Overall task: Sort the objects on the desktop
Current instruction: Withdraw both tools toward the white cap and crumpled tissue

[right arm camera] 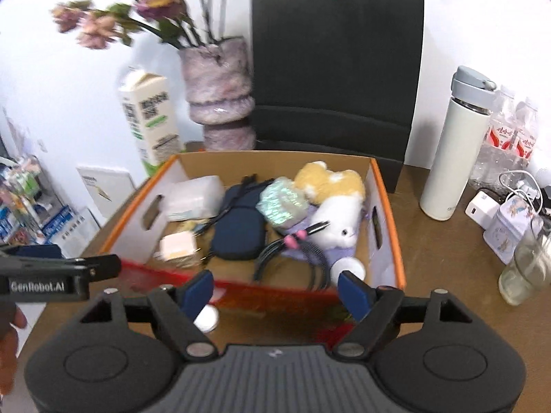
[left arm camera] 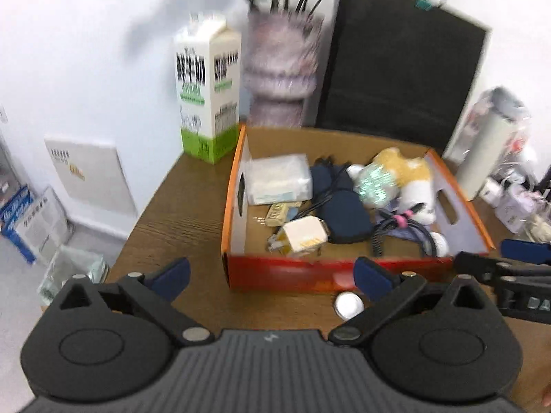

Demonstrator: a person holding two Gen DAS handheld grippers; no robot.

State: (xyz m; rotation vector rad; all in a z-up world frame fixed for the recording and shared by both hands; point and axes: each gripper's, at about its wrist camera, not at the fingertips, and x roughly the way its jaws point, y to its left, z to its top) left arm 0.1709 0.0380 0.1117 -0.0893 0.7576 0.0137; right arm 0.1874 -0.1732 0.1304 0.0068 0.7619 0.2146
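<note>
An orange-rimmed cardboard box (left arm camera: 234, 186) (right arm camera: 389, 199) sits on the brown desk. It holds a plush toy (left arm camera: 406, 179) (right arm camera: 330, 199), a navy pouch (left arm camera: 344, 213) (right arm camera: 241, 230), a tissue pack (left arm camera: 279, 179) (right arm camera: 194, 196), a white charger cube (left arm camera: 306, 235) (right arm camera: 177, 244) and coiled black cables (left arm camera: 396, 230) (right arm camera: 296, 258). A small white round lid (left arm camera: 348, 305) (right arm camera: 206, 317) lies on the desk in front of the box. My left gripper (left arm camera: 272, 277) is open and empty before the box. My right gripper (right arm camera: 275, 290) is open and empty at the box's front wall.
A milk carton (left arm camera: 206, 93) (right arm camera: 151, 117), a flower vase (left arm camera: 279, 72) (right arm camera: 220, 96) and a black paper bag (left arm camera: 399, 69) (right arm camera: 334, 79) stand behind the box. A white flask (right arm camera: 454, 148), a glass (right arm camera: 525, 268), a tin (right arm camera: 509, 227) and chargers sit to the right.
</note>
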